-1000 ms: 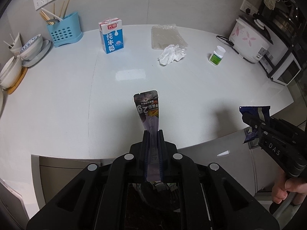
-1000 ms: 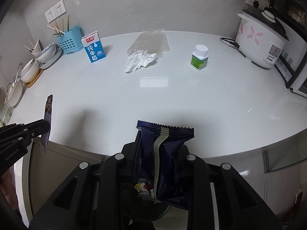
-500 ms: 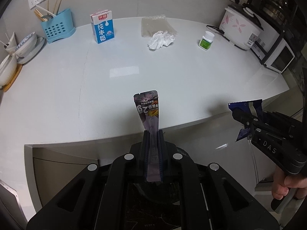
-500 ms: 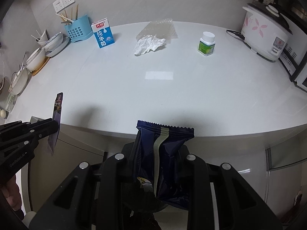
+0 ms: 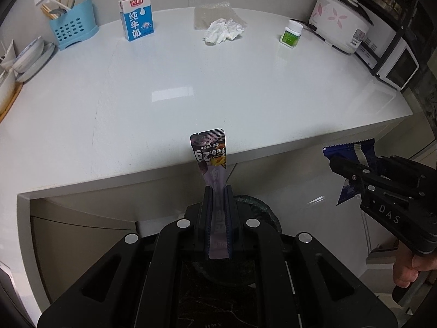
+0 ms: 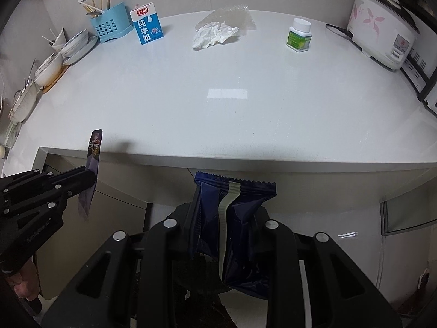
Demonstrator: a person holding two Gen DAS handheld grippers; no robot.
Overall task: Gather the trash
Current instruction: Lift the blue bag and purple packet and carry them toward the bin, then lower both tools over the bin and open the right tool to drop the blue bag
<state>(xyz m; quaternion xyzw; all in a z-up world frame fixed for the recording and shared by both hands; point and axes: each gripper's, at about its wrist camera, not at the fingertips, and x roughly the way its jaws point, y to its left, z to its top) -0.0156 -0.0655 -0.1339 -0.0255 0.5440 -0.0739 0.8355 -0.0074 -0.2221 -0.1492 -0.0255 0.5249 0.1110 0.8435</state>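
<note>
Left wrist: jaws grip purple sachet (image 5: 211, 158); right's clamp blue wrapper (image 6: 235, 218); counter (image 5: 218, 95) ahead.

The counter edge (image 5: 164, 175) is climbing toward mid-frame in both views. More cabinet front (image 6: 314, 191) is showing along the bottom.

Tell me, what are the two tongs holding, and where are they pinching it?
The left tongs pinch a thin purple sachet near its lower half. The right tongs squeeze a dark blue snack wrapper around its middle.
</note>
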